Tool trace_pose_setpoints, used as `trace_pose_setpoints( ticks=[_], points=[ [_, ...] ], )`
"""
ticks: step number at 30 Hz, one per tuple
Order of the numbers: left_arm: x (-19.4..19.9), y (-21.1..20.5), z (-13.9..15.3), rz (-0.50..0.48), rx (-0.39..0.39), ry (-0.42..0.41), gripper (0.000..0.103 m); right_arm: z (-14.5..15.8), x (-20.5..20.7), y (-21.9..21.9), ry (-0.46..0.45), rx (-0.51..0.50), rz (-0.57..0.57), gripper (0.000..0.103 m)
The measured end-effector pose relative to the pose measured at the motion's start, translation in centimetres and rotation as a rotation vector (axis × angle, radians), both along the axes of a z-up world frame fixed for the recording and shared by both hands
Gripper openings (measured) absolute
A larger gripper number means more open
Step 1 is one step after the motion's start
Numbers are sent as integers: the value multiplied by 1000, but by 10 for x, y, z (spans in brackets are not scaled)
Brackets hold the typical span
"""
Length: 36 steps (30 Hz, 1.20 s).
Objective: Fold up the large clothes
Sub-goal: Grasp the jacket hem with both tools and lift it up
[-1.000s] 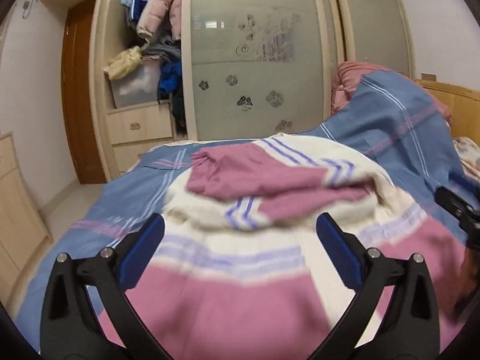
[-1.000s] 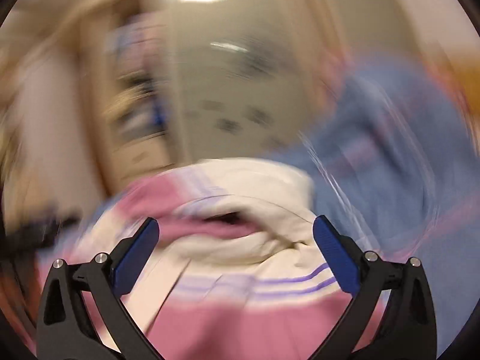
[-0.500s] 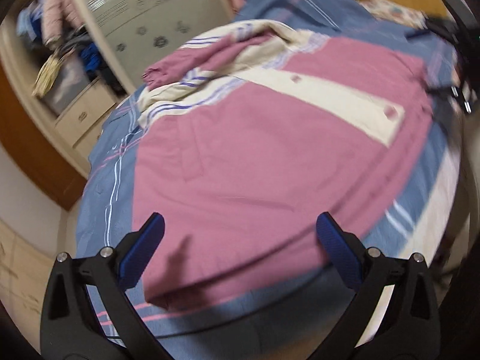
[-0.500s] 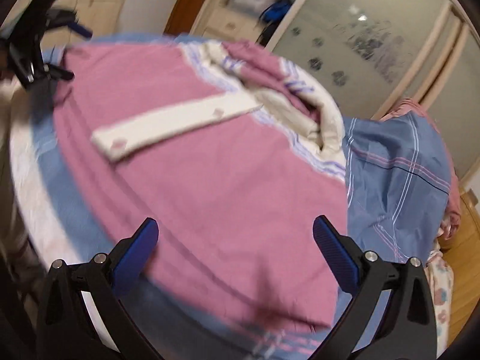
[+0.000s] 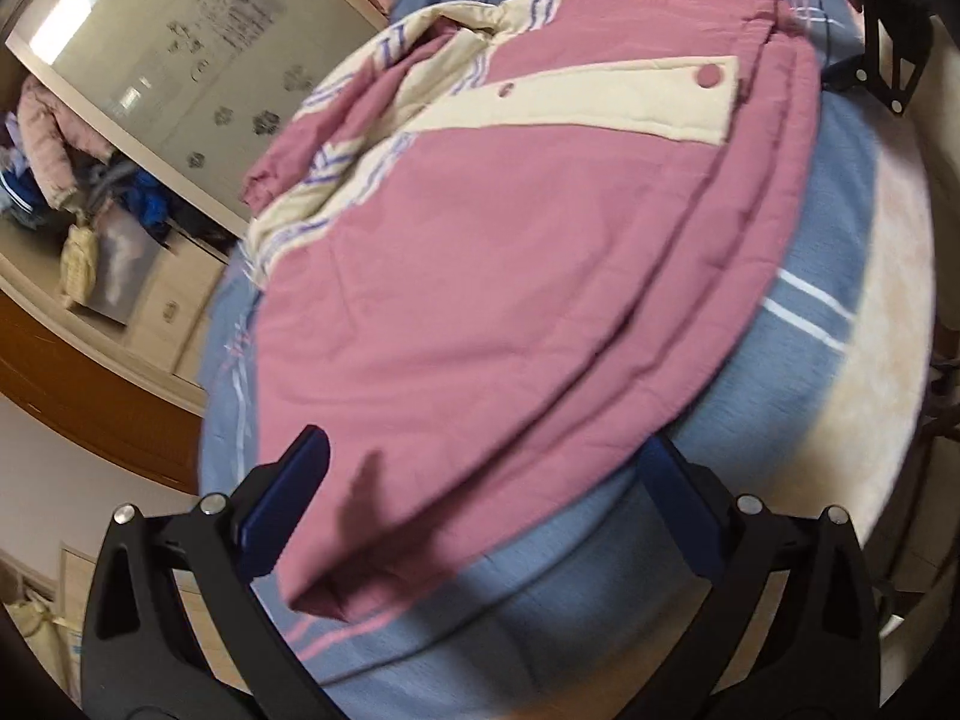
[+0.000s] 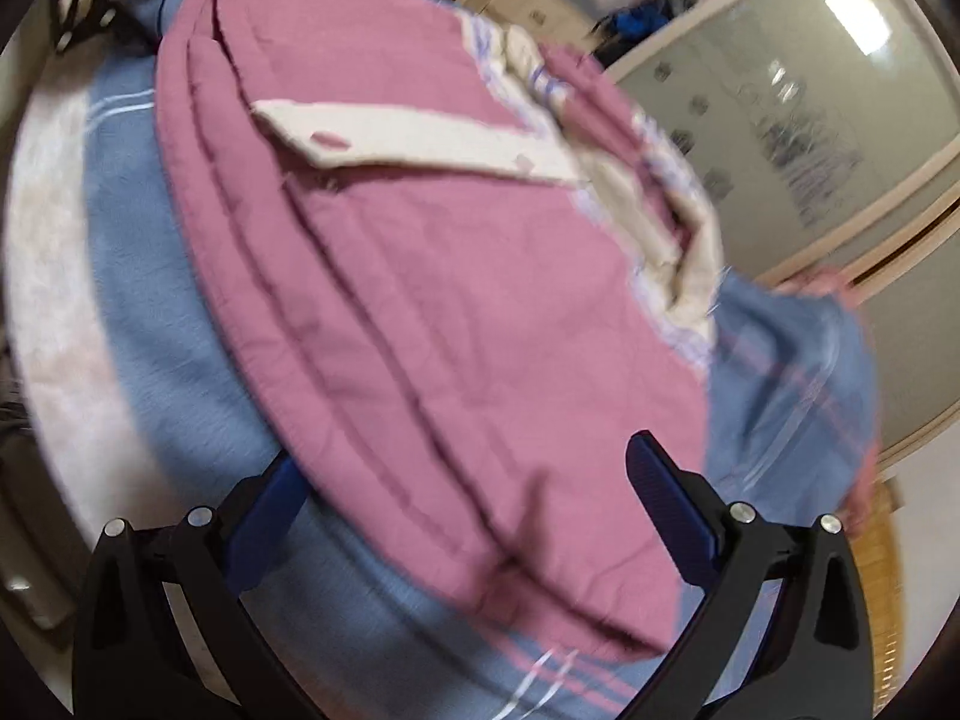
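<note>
A large pink padded jacket with a cream button placket and cream, blue-striped upper part lies spread on a blue bed cover. My left gripper is open, just above the jacket's near left hem corner, which lies between the blue pads. In the right wrist view the same jacket fills the middle. My right gripper is open over its near right hem corner. The other gripper shows at the far right edge of the left wrist view.
The bed cover has pink and white stripes and a cream border. A wardrobe with frosted sliding doors and an open shelf of clothes stands behind the bed. A brown door is beside it.
Both grippers have swung down from facing the wardrobe to low over the jacket's near hem, one at each corner. Both stay open. The jacket has not moved.
</note>
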<state>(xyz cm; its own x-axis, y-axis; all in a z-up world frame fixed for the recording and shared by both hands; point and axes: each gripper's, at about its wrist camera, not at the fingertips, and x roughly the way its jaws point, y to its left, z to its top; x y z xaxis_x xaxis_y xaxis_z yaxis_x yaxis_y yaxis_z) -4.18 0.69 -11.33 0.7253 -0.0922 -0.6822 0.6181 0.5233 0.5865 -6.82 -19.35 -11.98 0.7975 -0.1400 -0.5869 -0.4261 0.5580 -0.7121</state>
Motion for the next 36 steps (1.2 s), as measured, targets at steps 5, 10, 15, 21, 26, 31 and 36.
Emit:
trace_pose_setpoints(
  ticks=[5,10,15,21,26,31,36],
  points=[
    [2,-22,1,3,112,-289,101,-9,5,17,-297,-212,13,102],
    [3,-32,-6,6,170,-450,101,-29,11,21,-422,-324,35,97],
    [-1,-34,-13,18,165,-491,76,-39,15,23,-428,-320,-26,67],
    [-7,-45,-32,21,213,-513,34,-52,32,32,-451,-351,-100,23],
    [-7,-46,-35,36,210,-485,16,-49,38,32,-414,-330,-95,8],
    [-4,-45,-30,34,202,-464,13,-46,35,33,-388,-341,-77,8],
    [6,-47,7,47,178,-517,13,-11,44,30,-419,-293,-79,7]
  ],
)
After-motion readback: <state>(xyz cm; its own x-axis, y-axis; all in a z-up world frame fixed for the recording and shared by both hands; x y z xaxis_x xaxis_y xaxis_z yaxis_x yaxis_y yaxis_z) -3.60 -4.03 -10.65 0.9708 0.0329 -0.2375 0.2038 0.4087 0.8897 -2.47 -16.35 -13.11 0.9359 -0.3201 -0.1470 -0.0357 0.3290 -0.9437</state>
